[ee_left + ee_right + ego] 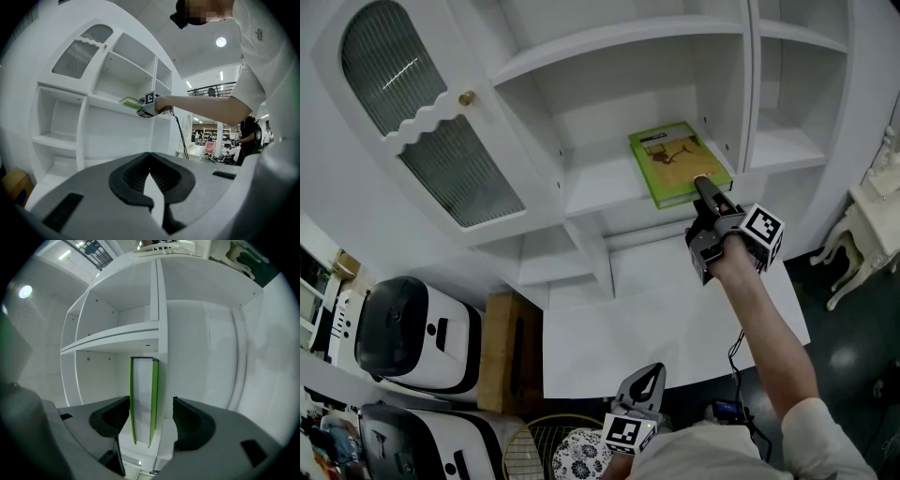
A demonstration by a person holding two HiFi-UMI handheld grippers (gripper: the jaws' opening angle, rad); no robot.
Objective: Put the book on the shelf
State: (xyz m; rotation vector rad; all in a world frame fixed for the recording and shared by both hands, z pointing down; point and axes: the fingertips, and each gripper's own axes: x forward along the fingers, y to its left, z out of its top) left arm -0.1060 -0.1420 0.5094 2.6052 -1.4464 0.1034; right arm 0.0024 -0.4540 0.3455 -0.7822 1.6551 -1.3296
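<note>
book (678,161) sits flat on the shelf (598,190), right gripper (703,183) wide open around its near edge, not touching — thin, stiff, probably light, so pinch there.

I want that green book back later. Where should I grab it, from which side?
Grab the green book by its near edge, where the white pages show, coming from the open front of the shelf. It lies flat beside the side wall, so that edge looks easiest. The right tool stands open around it.
</note>
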